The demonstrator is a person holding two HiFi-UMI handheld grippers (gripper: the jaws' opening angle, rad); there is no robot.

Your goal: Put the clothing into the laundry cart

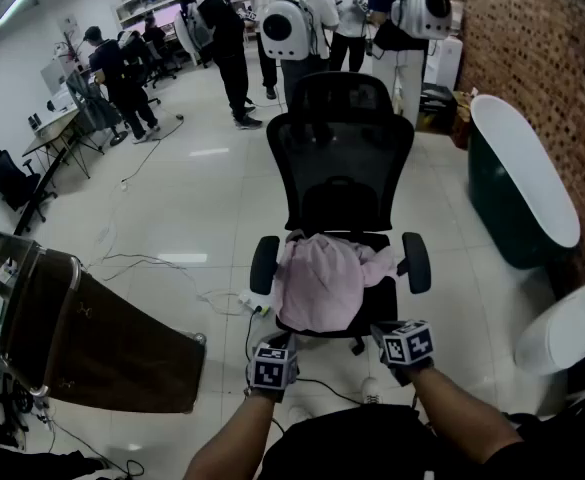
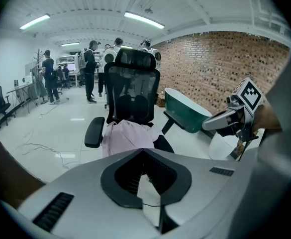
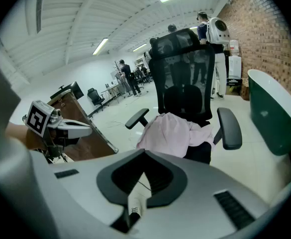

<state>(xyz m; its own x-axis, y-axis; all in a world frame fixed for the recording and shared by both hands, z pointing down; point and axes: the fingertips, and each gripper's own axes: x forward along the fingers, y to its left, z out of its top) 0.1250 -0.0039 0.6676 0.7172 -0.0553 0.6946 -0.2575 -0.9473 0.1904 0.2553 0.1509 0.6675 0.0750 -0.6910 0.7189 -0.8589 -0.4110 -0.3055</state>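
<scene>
Left tongs (image 2: 144,152) and right tongs (image 3: 145,153): closed tight, gripping nothing, held low near a black chair (image 1: 340,148). Pink clothing (image 1: 320,280) heaped on its seat between armrests (image 1: 264,264). Brown cart (image 1: 102,343) off left, well apart.

Pink garment (image 3: 172,133) on black chair (image 3: 183,68)
</scene>
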